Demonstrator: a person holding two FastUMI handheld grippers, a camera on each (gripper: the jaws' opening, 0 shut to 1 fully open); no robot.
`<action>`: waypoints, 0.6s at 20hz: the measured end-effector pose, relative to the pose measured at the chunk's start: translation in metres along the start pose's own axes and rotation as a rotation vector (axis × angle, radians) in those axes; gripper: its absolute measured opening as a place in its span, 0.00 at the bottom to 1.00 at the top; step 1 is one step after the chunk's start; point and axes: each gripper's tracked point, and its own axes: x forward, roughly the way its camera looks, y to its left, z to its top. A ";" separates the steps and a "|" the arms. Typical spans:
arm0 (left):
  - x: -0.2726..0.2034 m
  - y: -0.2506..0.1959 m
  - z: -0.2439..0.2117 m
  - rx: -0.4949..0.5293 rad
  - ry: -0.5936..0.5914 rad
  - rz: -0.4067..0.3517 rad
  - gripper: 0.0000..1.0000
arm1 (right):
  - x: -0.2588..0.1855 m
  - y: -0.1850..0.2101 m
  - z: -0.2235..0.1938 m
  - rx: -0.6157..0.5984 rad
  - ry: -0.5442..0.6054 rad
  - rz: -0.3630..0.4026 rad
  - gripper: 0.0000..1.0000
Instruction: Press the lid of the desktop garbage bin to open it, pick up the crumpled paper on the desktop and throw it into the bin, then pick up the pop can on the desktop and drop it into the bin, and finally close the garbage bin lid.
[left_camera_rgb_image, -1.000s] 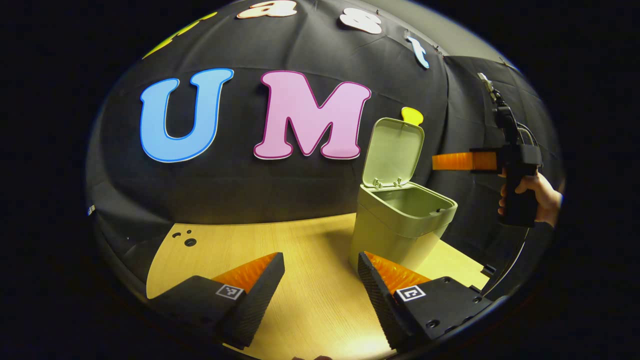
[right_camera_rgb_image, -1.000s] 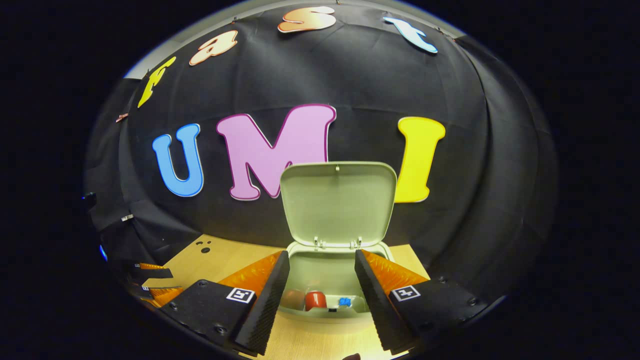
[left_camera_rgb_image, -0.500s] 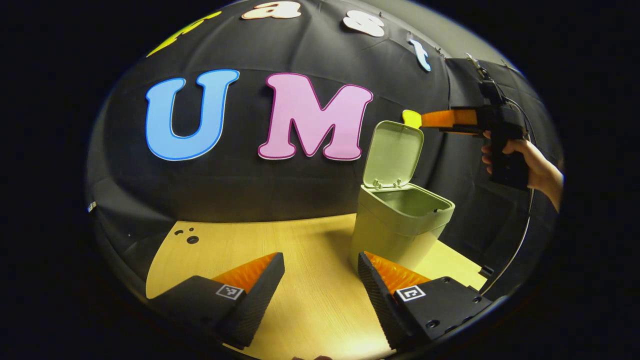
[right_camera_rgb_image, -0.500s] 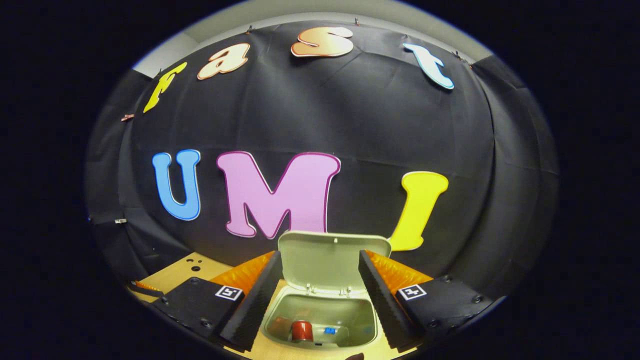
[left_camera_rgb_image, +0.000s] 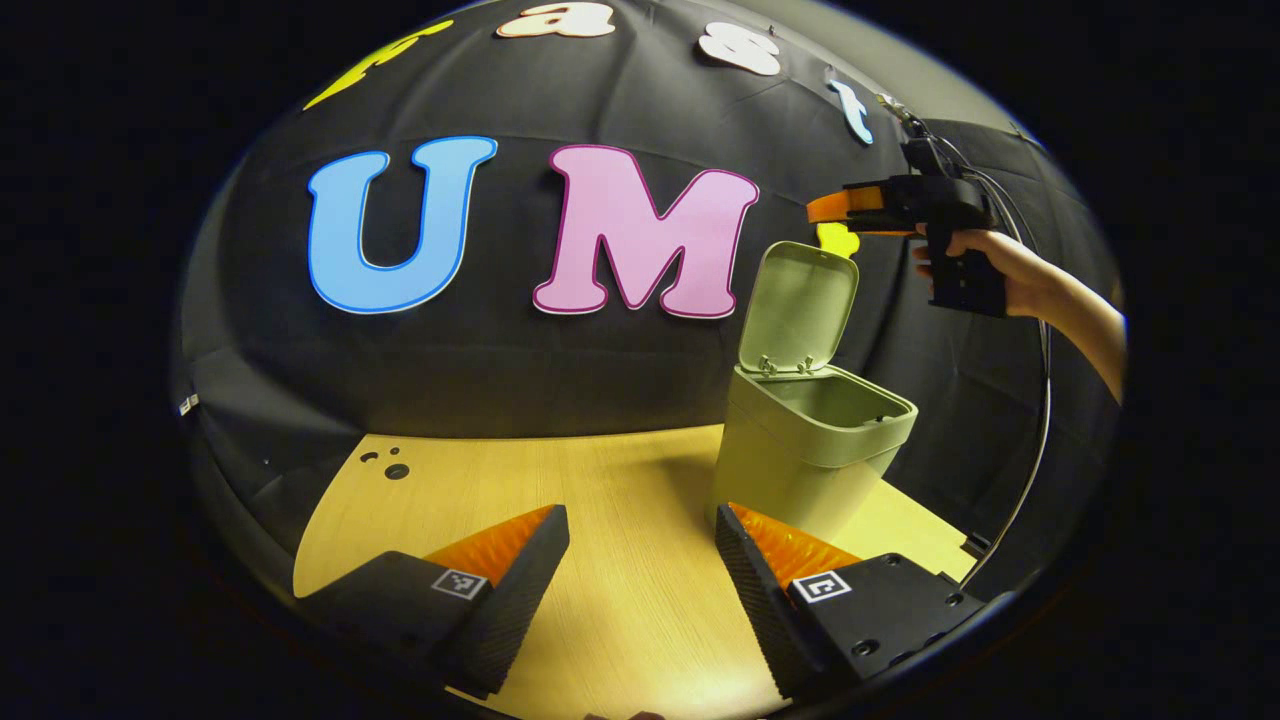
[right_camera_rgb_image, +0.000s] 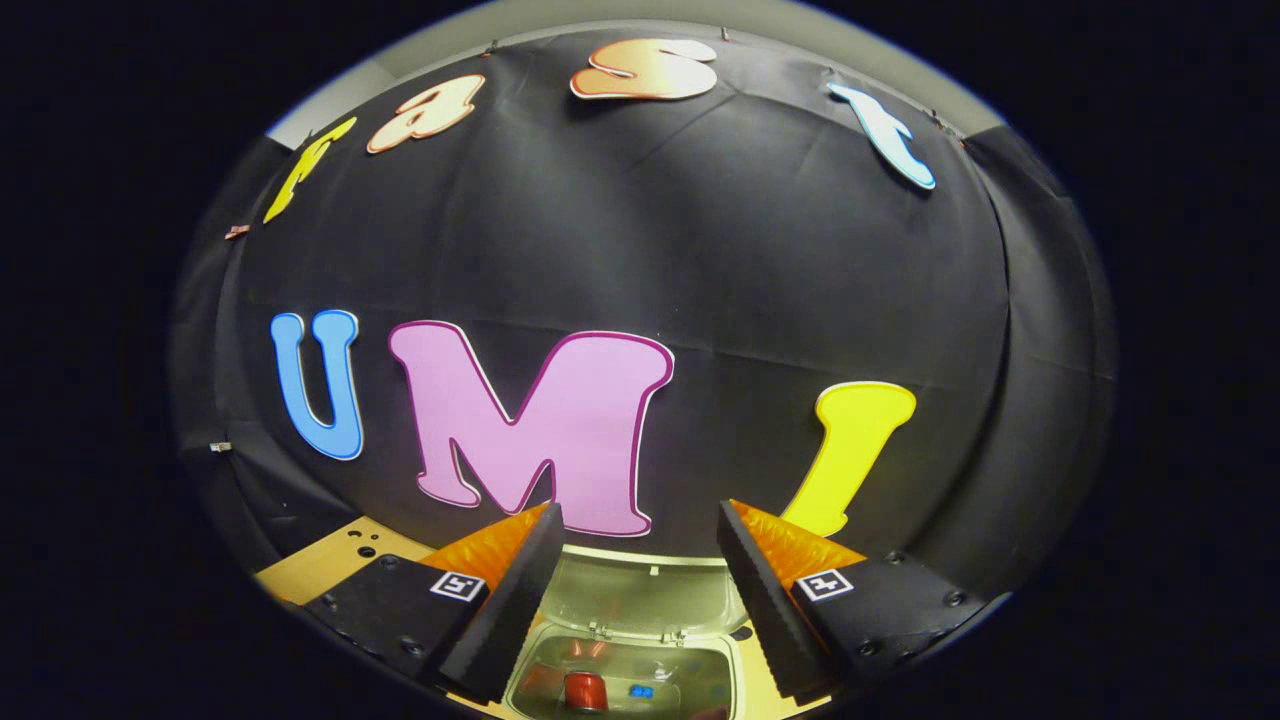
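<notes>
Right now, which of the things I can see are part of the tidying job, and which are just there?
Part of the job:
- pale green plastic desktop bin, with its hinged lid standing open
- red pop can, already inside the bin
- right gripper, open, held above the lid
- left gripper, open, low over the desk

Just there:
- light wooden desk
- black cable

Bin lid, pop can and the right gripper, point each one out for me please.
bin lid (left_camera_rgb_image: 800, 305), left gripper view, on the middle of its raised inner face.
pop can (right_camera_rgb_image: 585, 690), right gripper view, on its red body inside the bin.
right gripper (right_camera_rgb_image: 635, 590), right gripper view, midway between its open fingertips.
</notes>
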 end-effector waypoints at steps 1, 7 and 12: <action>0.000 0.002 0.000 0.001 0.000 0.005 0.95 | 0.008 -0.003 -0.003 -0.001 0.012 -0.011 0.96; -0.004 0.011 -0.004 -0.017 0.010 0.035 0.95 | 0.035 -0.007 -0.025 0.034 0.080 -0.023 0.97; -0.004 0.013 -0.006 -0.034 0.021 0.037 0.95 | 0.012 -0.003 -0.032 0.008 0.092 -0.010 0.97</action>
